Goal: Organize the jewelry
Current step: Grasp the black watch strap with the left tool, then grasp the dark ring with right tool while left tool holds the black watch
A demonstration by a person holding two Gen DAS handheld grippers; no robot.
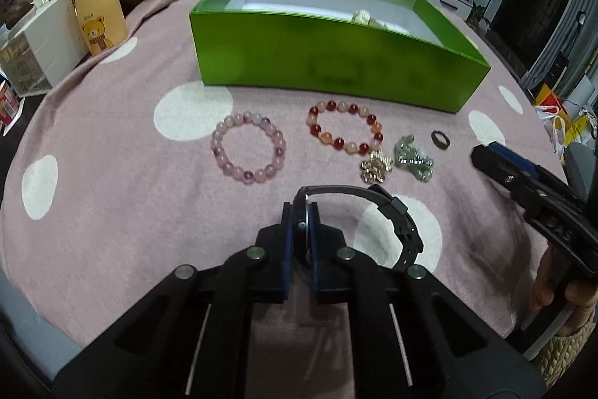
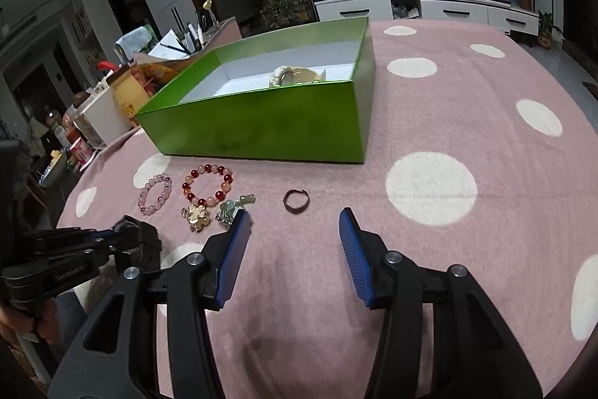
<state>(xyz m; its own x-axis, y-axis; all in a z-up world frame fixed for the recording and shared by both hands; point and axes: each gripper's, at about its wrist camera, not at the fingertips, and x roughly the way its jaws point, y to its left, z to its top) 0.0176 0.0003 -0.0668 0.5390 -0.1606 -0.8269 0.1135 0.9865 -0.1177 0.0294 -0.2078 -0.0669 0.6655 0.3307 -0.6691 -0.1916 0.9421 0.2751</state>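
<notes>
The left gripper is clamped on the case of a black watch, its strap looping out to the right just above the pink dotted cloth. The right gripper is spread wide and holds nothing; it hovers near the front edge of the cloth, pointed at a dark ring.

The green box sits toward the far edge, open at the top, with a cream watch already inside near its far right corner. Between the box's front wall and the grippers lie a pink bead bracelet, a red bead bracelet, a gold charm and a green charm.

Step in hand, as judged: carry the black watch to the box.

1. Keep the pinch on the case firm; the loose strap could swing and pull the watch askew.
2. Lift high enough that the strap passes over both bracelets and the box's front wall.
3. Lower into the bare white floor on the left side of the box, apart from the cream watch.
4. Release only once the watch rests on the floor.
5. Hold the right gripper aside until the path is free.
</notes>
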